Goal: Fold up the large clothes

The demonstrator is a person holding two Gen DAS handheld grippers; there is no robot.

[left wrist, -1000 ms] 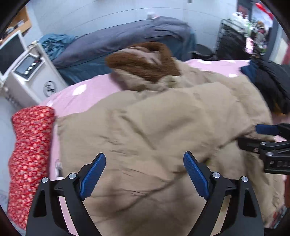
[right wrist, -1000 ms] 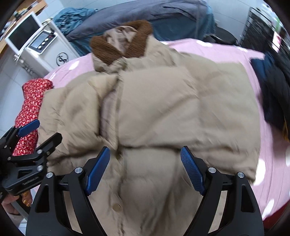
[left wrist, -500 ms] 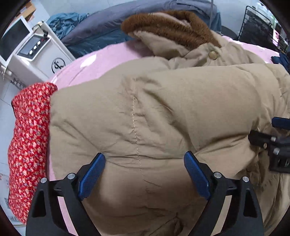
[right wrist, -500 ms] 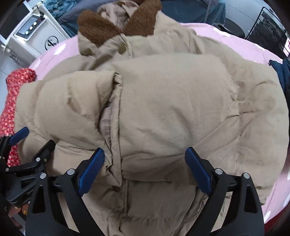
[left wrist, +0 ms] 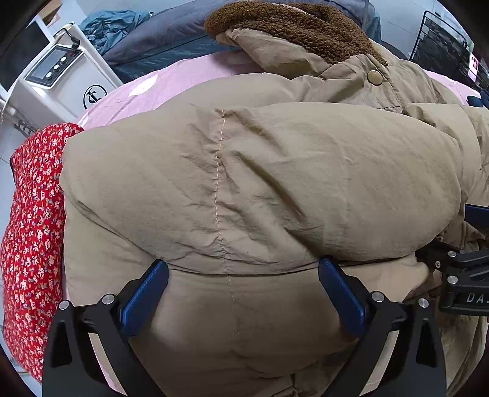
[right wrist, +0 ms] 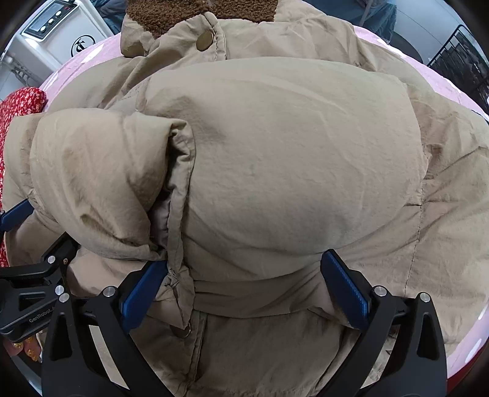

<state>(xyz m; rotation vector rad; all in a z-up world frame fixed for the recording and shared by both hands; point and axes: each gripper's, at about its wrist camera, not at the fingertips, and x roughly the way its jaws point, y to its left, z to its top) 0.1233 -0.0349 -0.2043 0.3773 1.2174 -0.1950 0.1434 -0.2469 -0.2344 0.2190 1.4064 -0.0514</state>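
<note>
A puffy tan jacket [left wrist: 275, 183] with a brown fleece collar [left wrist: 293, 27] lies on a pink bed, collar at the far end. It also fills the right wrist view [right wrist: 275, 168], with both sleeves folded across the front. My left gripper [left wrist: 243, 274] is open and close above the jacket's left side near the hem. My right gripper [right wrist: 244, 274] is open, close above the front by the placket. Each gripper shows at the edge of the other's view, the right one [left wrist: 458, 268] and the left one [right wrist: 33, 274].
The pink bed sheet [left wrist: 171, 85] shows beyond the jacket. A red floral cloth [left wrist: 30, 229] lies at the left edge. A white machine [left wrist: 61, 76] stands at the far left. Dark bedding [left wrist: 171, 36] lies behind. A black wire rack [left wrist: 443, 42] stands at the far right.
Both grippers have moved down and in toward the jacket, which now fills each view. Both stay open. The jacket has not visibly changed shape.
</note>
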